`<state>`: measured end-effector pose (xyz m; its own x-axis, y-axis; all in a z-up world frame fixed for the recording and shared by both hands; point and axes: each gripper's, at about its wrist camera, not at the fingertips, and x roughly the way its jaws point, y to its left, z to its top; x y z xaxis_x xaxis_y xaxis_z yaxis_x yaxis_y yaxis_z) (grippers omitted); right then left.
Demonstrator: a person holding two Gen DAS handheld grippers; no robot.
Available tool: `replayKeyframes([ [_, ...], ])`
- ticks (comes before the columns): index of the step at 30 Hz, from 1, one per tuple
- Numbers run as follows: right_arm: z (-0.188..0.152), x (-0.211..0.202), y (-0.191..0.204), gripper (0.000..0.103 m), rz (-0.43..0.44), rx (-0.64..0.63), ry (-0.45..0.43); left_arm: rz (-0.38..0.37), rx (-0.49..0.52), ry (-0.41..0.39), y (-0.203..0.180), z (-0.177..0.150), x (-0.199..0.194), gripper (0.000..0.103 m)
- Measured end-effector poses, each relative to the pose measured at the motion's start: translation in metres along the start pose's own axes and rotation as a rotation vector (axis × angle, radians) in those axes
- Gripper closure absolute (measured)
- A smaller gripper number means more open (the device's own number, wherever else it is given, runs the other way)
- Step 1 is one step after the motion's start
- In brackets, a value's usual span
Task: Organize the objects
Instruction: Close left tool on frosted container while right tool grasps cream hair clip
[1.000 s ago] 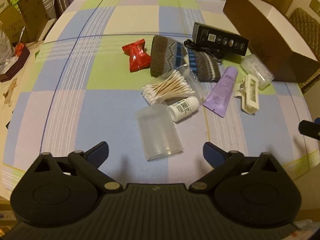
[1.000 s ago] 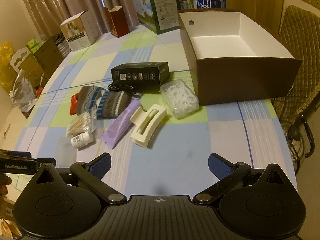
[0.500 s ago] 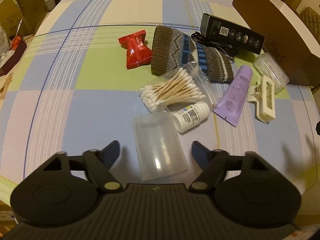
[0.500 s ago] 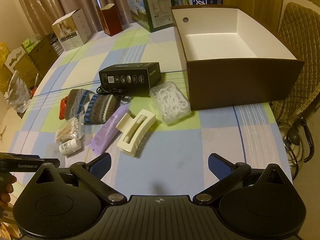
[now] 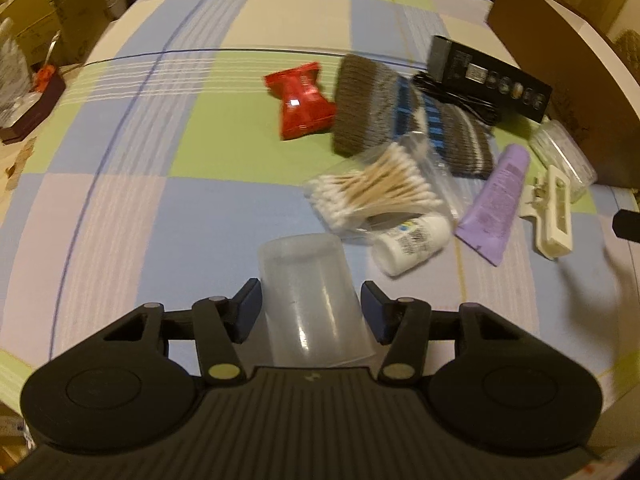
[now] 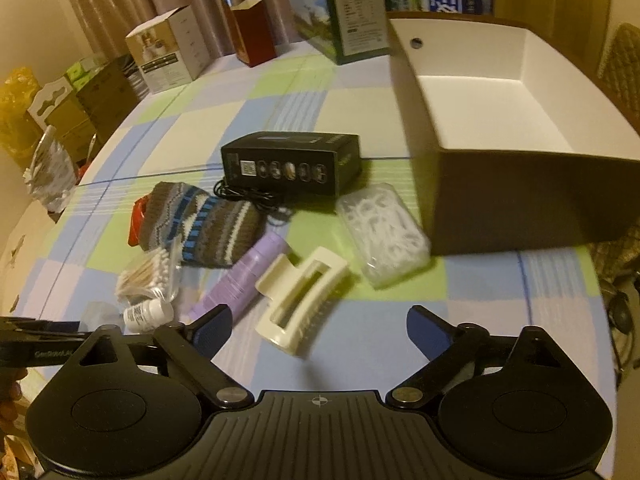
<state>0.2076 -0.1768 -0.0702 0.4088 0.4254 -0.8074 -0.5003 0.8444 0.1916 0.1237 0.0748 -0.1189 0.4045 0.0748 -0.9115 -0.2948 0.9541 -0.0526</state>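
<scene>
The left tool (image 5: 311,312) has dropped over the translucent plastic cup (image 5: 312,300) lying near the checked tabletop's (image 5: 120,200) front edge, jaws just closing, apparently touching its sides; pickup looks imminent. The right tool (image 6: 320,328) hovers wide, empty.

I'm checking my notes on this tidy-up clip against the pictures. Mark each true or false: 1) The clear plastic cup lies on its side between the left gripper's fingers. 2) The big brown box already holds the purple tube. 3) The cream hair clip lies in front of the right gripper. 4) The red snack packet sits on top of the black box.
1) True: the clear plastic cup lies between the fingers of the left gripper, whose jaws have just been closing.
2) False: the brown box looks empty; the purple tube is on the tablecloth.
3) True: the hair clip lies ahead of the open right gripper.
4) False: the red snack packet lies on the cloth beside the knitted pouch.
</scene>
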Motion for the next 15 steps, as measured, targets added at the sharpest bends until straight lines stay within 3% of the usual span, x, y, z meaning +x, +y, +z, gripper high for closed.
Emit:
replayKeyframes([
  [15,0.016,0.069,0.005,0.044,-0.009,0.085,0.100,0.082,-0.113,-0.002,0.039,-0.002,-0.006,0.053],
])
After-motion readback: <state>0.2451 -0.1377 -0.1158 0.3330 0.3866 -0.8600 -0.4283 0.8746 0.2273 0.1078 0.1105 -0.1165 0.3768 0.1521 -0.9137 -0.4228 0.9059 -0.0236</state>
